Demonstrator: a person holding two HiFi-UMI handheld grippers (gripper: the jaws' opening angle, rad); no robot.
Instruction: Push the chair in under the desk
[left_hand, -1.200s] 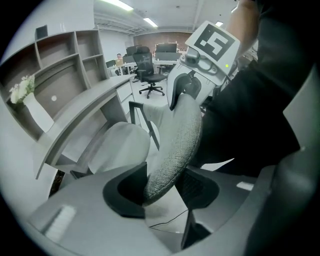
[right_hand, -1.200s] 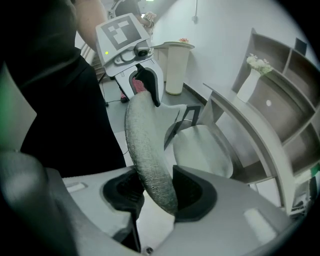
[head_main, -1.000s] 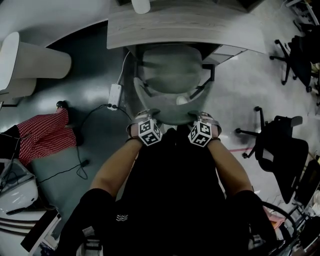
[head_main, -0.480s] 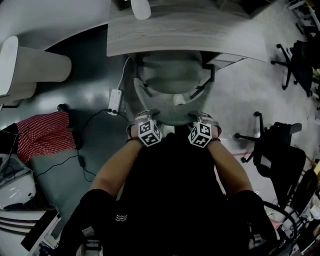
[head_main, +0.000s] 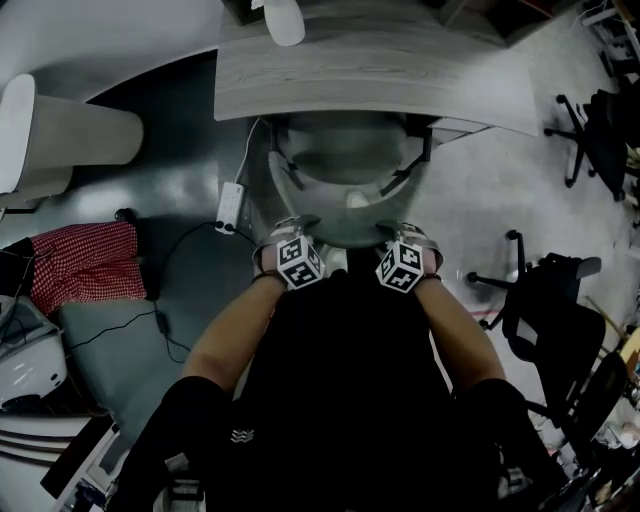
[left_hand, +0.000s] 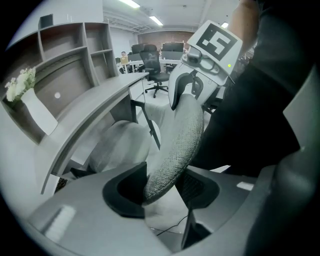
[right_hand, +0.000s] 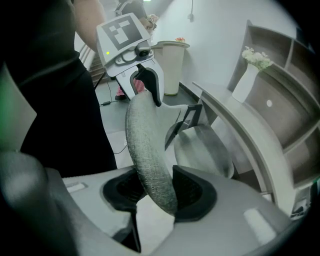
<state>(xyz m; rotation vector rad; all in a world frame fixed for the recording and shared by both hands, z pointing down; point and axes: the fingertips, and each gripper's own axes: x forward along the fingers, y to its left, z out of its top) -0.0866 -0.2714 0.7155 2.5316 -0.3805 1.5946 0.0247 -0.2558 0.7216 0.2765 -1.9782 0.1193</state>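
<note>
Fingers (left_hand: 126, 189) of both grippers (left_hand: 162, 189) (right_hand: 152, 192) pinch the chair's (head_main: 345, 165) curved, coarse-woven backrest (left_hand: 181, 137).

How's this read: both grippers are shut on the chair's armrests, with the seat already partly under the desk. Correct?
Not the armrests. The left gripper and right gripper are each shut on the top edge of the backrest, which runs between the jaws in both gripper views. The rest holds: in the head view the seat is partly under the desk.

Grey chair (head_main: 345, 180), partly under wooden desk (head_main: 370, 70)
</note>
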